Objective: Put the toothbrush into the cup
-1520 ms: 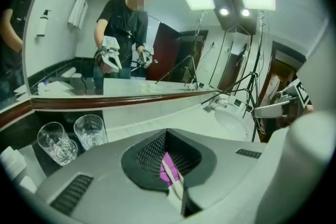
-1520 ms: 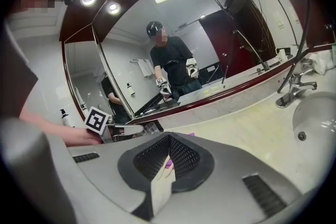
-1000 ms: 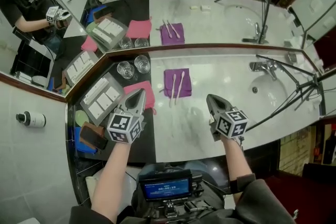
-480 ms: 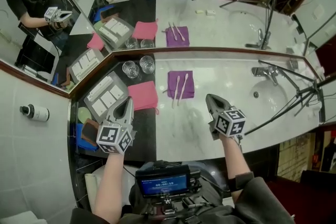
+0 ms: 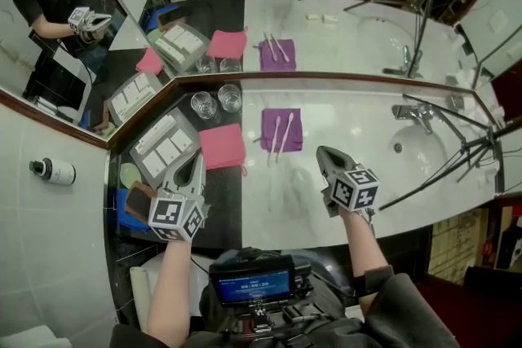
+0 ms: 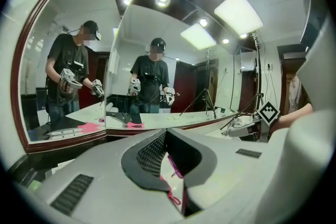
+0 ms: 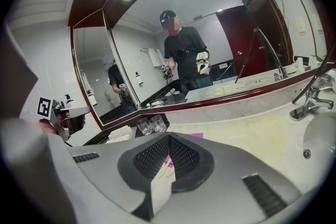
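Nearest you, at the bottom of the head view, both grippers hang over the counter with nothing in them. Your left gripper [image 5: 196, 160] is at lower left over the dark part of the counter. Its jaws are pressed together, and its own view shows only a sliver of the pink cloth [image 5: 222, 147] through the slit. Your right gripper [image 5: 323, 152] is at lower centre-right over the pale marble counter [image 5: 351, 114], jaws likewise closed on nothing, nose aimed toward the purple cloth [image 5: 281, 115].

In the middle of the frame, two toothbrushes [image 5: 285, 132] lie side by side on that purple cloth, close together, with the pink cloth just to their left.

Farther back, upper left of centre, two glass cups [image 5: 229, 97] stand upright next to each other at the foot of the mirror, well apart from both grippers.

By my reading the pick has not begun; this is the approach. Your right gripper looks the better placed. You'll need to spread its jaws, come down over one brush only, and pinch the handle without catching the cloth or the other brush. The brush then goes up and left to a cup.
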The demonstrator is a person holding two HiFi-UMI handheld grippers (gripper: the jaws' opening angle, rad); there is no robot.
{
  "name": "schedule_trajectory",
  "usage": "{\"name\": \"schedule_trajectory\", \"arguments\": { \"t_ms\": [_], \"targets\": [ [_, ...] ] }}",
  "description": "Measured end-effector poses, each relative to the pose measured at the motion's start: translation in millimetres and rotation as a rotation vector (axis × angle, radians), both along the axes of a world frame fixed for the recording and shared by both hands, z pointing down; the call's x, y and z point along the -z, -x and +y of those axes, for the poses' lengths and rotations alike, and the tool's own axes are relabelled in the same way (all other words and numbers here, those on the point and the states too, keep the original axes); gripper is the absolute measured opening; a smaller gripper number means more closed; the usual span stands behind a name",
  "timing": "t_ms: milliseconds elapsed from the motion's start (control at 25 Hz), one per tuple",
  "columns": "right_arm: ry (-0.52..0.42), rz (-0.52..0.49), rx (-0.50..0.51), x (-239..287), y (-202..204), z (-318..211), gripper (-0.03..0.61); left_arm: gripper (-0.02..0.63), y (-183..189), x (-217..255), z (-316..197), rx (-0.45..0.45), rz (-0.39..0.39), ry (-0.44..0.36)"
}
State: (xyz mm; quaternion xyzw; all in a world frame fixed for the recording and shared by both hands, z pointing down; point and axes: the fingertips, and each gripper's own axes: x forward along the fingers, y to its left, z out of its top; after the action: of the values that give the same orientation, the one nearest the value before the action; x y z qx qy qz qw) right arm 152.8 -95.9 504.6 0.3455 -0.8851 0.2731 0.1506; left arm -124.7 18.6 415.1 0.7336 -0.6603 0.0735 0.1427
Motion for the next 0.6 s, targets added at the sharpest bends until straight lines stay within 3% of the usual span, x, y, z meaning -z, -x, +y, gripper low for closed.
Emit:
{"name": "schedule_trajectory", "arguments": {
  "t_ms": [600],
  "targets": [
    [-0.067, 0.174, 0.135, -21.8, 22.9, 1.2, 0.032, 0.001, 8.4, -6.7, 8.4, 0.016, 0.014, 0.012]
  ]
}}
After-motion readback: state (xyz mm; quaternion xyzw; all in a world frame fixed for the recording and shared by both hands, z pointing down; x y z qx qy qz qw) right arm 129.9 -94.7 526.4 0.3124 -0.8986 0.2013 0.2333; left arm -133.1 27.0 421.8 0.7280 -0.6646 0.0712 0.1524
